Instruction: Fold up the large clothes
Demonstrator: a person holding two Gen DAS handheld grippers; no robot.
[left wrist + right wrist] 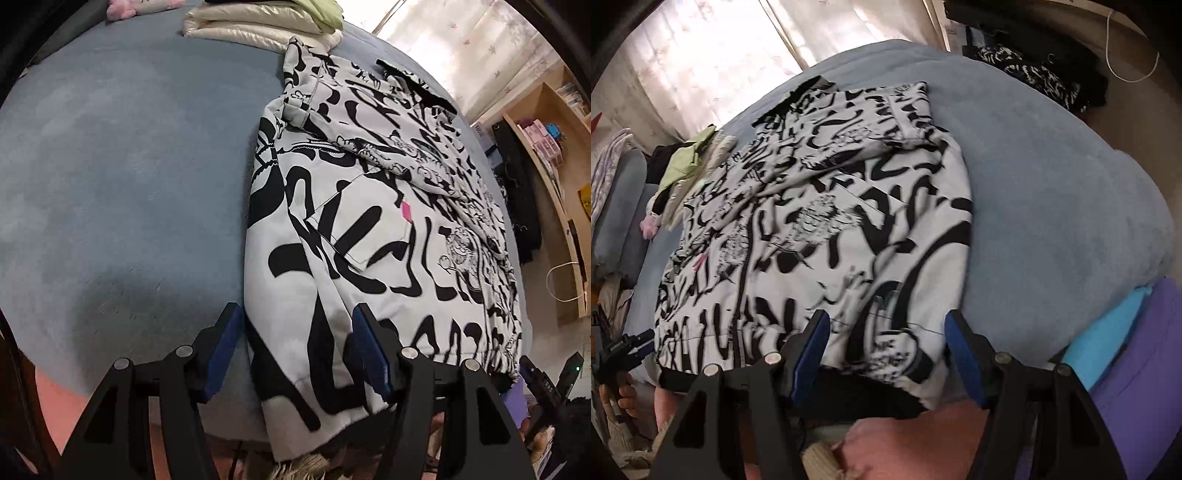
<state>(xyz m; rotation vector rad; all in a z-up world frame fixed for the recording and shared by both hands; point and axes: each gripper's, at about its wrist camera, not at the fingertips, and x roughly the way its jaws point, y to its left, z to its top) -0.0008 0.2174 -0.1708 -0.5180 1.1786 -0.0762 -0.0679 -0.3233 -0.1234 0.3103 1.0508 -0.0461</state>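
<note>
Folding stands partway, as I read it: the jacket (pixel 369 221), a large white garment with black graffiti print, lies on the blue bed (pixel 122 166) already narrowed, both sleeves laid inward across the body, and its hem at the near edge of the bed. From the left wrist view I see its left side forming one straight folded edge, and the upper part bunched where a sleeve crosses. From the right wrist view the right side looks likewise turned in, with the dark hem band hanging slightly over the bed edge.

My left gripper (pixel 295 354) stands half wide, nothing clamped; the near left corner of the hem lies between its blue pads (pixel 371 354) without being pressed. My right gripper (pixel 884 356) is equally parted and empty, poised over the near right corner of the hem. Neither touches cloth firmly, as far as I can tell.

Done, then: spreading and the side folds. Left, in my judgement: gripping both hem corners and carrying the lower half up toward the collar, possibly a second crosswise fold, then setting the bundle with the folded stack (pixel 258 26) at the far end of the bed. Motion blur in the right view keeps me from judging the hem line exactly.
</note>
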